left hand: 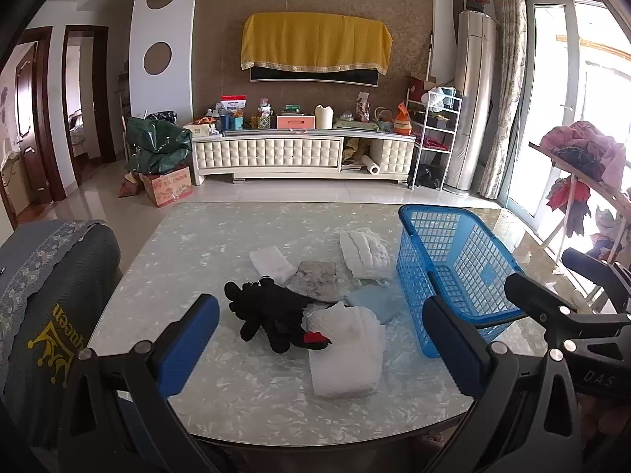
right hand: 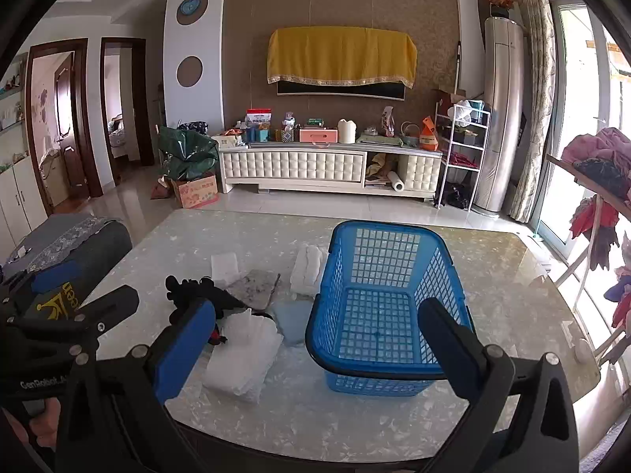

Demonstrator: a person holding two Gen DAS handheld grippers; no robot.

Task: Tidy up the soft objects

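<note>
Both grippers, left (left hand: 321, 335) and right (right hand: 317, 335), hover over the bench (left hand: 236, 394) with fingers wide, holding nothing. The black toy (left hand: 268, 311), white cloths (left hand: 347, 351) and blue cloth (left hand: 374, 301) lie left of the empty basket (right hand: 378, 307).

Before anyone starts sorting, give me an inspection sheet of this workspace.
Surface: marbled glossy table, dry, no spills seen.
Job's things: blue basket upright and empty; black plush toy lying partly on the near white padded cloth; two more white cloths, a grey patterned cloth and a light blue cloth loose beside the basket.
Clutter: nothing seen on the table besides these.
Grippers: left gripper and right gripper both open, holding nothing, above the near edge.
Cables: nothing seen.
Surroundings: covered chair at left; crowded TV cabinet behind; clothes rack at right.
</note>
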